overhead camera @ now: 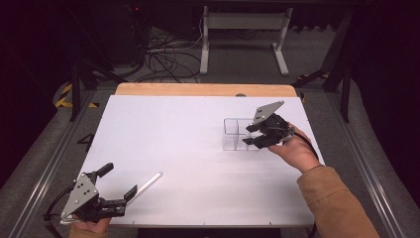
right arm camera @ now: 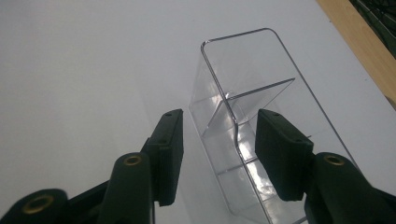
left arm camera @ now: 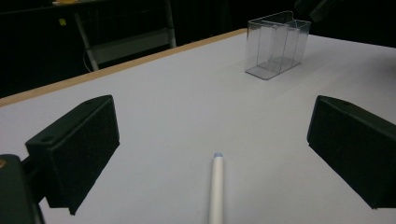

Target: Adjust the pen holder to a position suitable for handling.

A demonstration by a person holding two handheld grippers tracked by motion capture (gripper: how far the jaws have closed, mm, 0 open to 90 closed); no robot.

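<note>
Between the right gripper's [right arm camera: 217,158] parted jaws, a clear divided box [right arm camera: 252,93].

Pen [left arm camera: 216,189] cut off by bottom edge in left gripper view. Clear organizer [right arm camera: 254,126] near end hidden behind right gripper [right arm camera: 218,156], base cropped at bottom edge.

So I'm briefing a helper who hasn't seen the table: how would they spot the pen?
Start from the white table and go to its near left corner, where the left tongs stand open. The pen lies flat between them, a thin white stick with a bluish tip, unlike the clear upright box far off at the right.
</note>
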